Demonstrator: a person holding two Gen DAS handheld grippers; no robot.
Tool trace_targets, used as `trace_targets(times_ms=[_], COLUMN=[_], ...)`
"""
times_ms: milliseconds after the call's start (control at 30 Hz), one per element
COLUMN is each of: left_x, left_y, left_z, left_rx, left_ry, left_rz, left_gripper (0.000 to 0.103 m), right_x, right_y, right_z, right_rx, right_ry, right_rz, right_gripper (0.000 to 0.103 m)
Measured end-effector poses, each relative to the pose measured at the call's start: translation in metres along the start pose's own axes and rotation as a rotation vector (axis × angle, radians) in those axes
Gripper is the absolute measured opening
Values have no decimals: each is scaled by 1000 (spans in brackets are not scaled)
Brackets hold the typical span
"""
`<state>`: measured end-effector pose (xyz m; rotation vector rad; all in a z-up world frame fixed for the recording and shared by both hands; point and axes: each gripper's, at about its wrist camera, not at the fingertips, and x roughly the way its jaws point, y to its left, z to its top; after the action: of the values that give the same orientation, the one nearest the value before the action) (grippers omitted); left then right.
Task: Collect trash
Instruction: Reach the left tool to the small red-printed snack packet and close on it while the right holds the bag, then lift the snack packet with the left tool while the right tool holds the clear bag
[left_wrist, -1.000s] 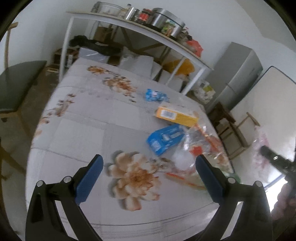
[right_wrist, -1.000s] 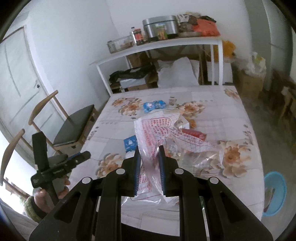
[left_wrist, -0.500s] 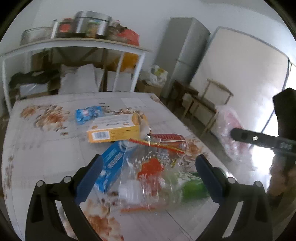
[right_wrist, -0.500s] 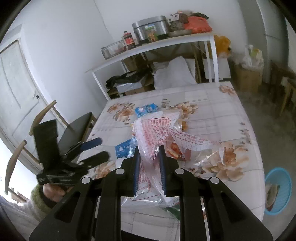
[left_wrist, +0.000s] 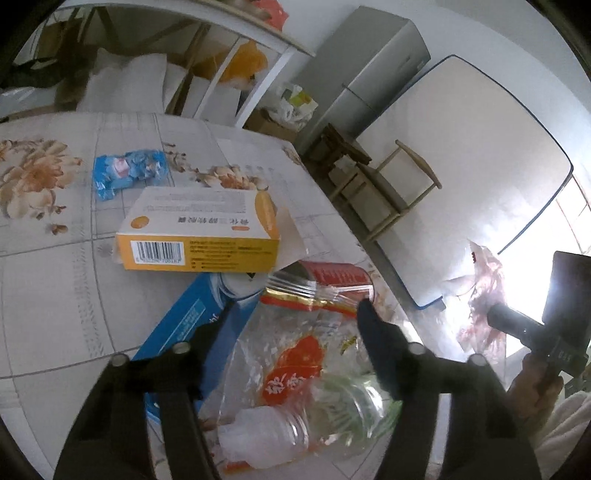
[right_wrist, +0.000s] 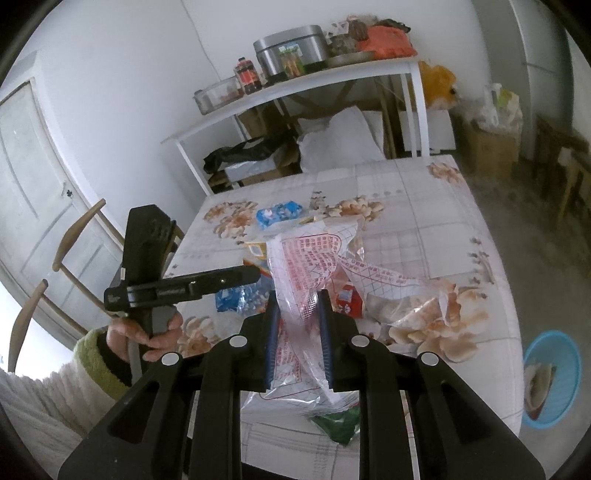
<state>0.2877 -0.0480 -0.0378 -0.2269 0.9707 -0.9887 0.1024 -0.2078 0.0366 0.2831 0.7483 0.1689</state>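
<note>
My right gripper (right_wrist: 297, 301) is shut on a clear plastic bag with red print (right_wrist: 312, 258), held above the table's near edge. My left gripper (left_wrist: 295, 317) is open, its fingers (left_wrist: 373, 328) low over a clear wrapper with red and green print (left_wrist: 295, 369). Under and beside it lie a blue box (left_wrist: 188, 321), a yellow and white box (left_wrist: 199, 229), a red can (left_wrist: 332, 277) and a blue packet (left_wrist: 127, 171). In the right wrist view the left gripper (right_wrist: 236, 277) hovers over the trash pile, left of the bag.
The trash lies on a floral tablecloth (right_wrist: 424, 206). A white shelf (right_wrist: 295, 88) with pots and jars stands behind the table. A chair (right_wrist: 74, 236) is at the left, a blue basin (right_wrist: 550, 373) on the floor at the right, a grey fridge (left_wrist: 362, 66) beyond.
My left gripper has swung right and dropped close over the clear wrapper and blue box. My right gripper has kept hold of the bag, barely moving.
</note>
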Motion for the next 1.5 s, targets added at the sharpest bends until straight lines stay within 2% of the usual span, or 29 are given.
trace_targets(times_ms=[233,367,433,467,600,633,700,833,900,1000,1233,1500], left_x=[4,3,4,6,18,19,22,18,13,4,-24,-69], left_y=[-6,0,3,5,3,1,-5,-5,-5,-11,-21,-24], left_z=[-1,-2,-2,-1,-3,-4,-6,-10,-12,-15,-13,-4], left_rx=[41,16,-1,-11,18,38,78,96,99,133,168,136], left_ry=[8,12,24,32,74,77,87,75,54,13,-113,-287], left_rz=[4,-1,4,10,52,65,76,84,76,94,130,109], left_gripper=[43,42,47,53,53,51,33,11,5,1,0,0], right_x=[3,3,4,4,5,5,5,4,4,5,4,3], right_y=[-1,1,2,2,2,3,4,6,7,7,7,8], right_z=[3,3,2,2,0,0,0,1,0,0,0,0], right_rx=[0,-10,-14,-16,-17,-17,-17,-20,-21,-20,-21,-28], right_ry=[6,6,6,7,9,9,10,7,5,5,4,-7], right_rz=[-1,1,2,2,2,1,-2,-6,-9,-11,-10,-10], right_gripper=[19,19,19,19,20,20,20,20,20,20,20,20])
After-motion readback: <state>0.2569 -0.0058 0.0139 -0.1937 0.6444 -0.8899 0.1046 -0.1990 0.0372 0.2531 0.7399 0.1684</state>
